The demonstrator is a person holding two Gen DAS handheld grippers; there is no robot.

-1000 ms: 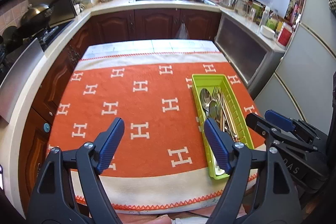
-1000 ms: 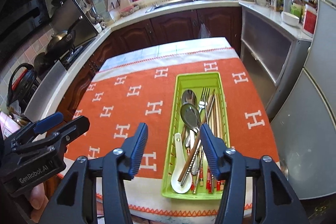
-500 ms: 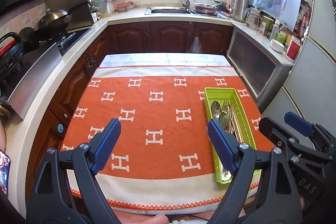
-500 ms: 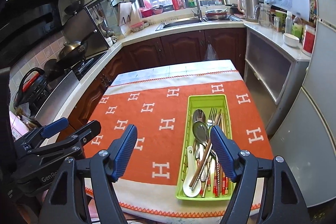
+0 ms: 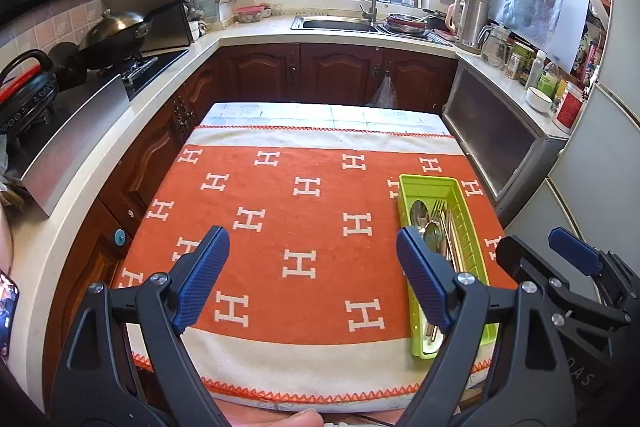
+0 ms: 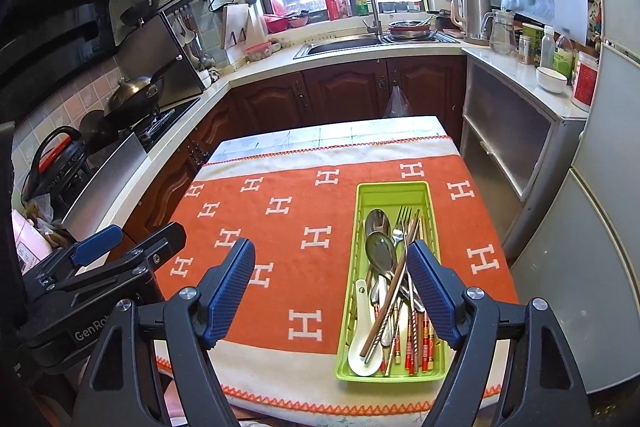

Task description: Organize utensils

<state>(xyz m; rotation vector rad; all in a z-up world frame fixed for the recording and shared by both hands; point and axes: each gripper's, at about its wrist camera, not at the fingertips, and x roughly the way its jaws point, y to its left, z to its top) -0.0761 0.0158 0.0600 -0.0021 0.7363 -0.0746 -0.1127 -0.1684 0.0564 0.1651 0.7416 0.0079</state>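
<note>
The left gripper (image 5: pixel 312 273) had its blue-padded fingers (image 5: pixel 200 279) spread wide with nothing between them, held above the orange cloth (image 5: pixel 304 227) that covered the worktop (image 5: pixel 320 113). The right gripper (image 6: pixel 332 291) had its fingers (image 6: pixel 230 291) apart and opening wider, also empty, hanging over the near end of the cloth. Under and just beyond the right gripper's right-hand finger lay the green utensil tray (image 6: pixel 394 191), long side running away from the fingers, near the right edge of the worktop. In it were piled metal spoons (image 6: pixel 380 251), a fork (image 6: pixel 404 217), a white ceramic spoon (image 6: pixel 362 355) at the near end, and red-patterned chopsticks (image 6: pixel 412 343) with other chopsticks lying across them. In the left wrist view the tray sat to the right of the left fingers, partly hidden behind one. Beyond the worktop stood dark wooden cabinets (image 5: pixel 336 75) and a sink (image 5: pixel 336 23) under the window.
</note>
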